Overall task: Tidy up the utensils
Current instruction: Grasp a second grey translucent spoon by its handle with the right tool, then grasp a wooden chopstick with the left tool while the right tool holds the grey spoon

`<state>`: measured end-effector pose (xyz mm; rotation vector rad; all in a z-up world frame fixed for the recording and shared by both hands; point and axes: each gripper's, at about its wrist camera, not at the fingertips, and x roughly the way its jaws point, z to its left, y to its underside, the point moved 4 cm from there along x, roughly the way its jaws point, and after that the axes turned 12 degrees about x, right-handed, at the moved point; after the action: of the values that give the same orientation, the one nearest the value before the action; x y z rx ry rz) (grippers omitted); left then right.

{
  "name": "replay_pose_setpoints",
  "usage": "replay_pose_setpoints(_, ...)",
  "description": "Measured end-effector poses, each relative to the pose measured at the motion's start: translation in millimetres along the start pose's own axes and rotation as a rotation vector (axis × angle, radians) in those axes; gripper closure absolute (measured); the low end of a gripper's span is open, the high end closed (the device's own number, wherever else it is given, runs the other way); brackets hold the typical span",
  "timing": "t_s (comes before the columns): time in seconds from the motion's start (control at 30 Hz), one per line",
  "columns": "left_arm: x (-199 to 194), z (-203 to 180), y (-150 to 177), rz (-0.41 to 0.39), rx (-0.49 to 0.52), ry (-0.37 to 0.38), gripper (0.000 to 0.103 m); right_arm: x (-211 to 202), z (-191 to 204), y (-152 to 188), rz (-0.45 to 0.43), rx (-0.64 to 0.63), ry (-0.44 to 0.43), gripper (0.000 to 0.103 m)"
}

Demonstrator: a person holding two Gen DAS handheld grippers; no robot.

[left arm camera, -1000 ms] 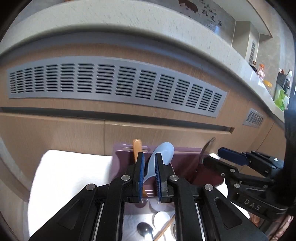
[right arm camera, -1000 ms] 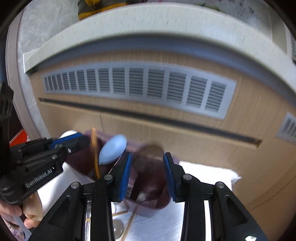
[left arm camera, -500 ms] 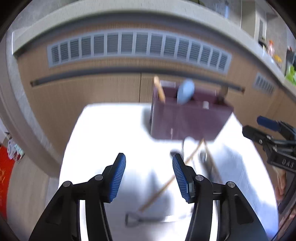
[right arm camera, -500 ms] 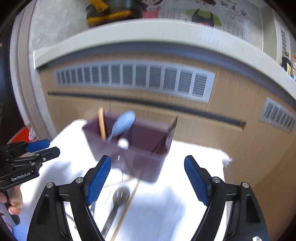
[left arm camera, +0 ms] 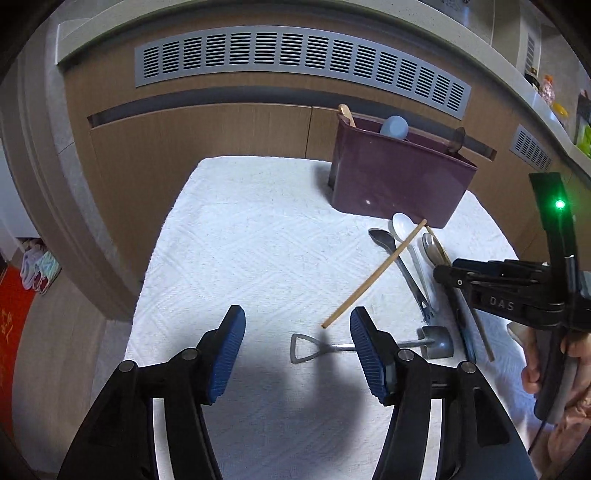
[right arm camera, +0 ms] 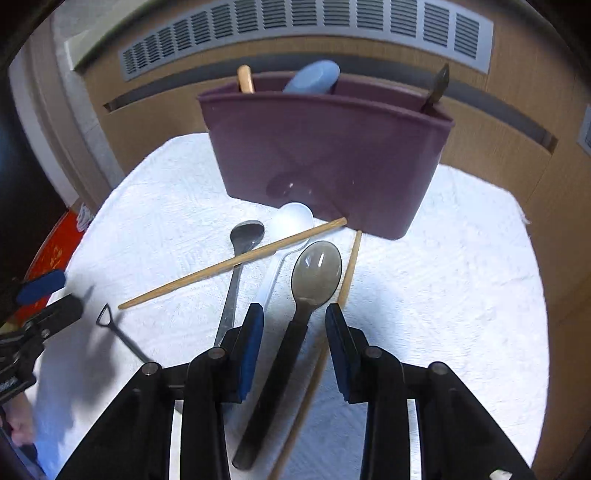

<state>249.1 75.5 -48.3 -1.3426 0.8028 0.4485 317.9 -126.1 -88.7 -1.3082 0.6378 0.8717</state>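
Smoky translucent plastic spoon (right arm camera: 314, 273): light, stiff, probably slick; best pinched mid-handle. Right gripper (right arm camera: 294, 334), jaws just narrowing, straddles it ungripped; left gripper (left arm camera: 297, 345) gapes empty.

A white textured cloth (left arm camera: 236, 236) covers the table. Behind it stands a light-brown wooden cabinet front (left arm camera: 199, 140) with a dark horizontal slot, and above that a long grey slatted vent grille (left arm camera: 295, 55) under a pale speckled stone ledge (left arm camera: 122, 26). Something red (left arm camera: 11, 332) lies low at the left.
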Motion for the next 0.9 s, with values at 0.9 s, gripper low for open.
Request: replay_pose_setpoints(0.9,44,-73,-44,0.079,0.228,0.235,0.064,-38,-85,15,-0.049,0.110,0.033,0.074)
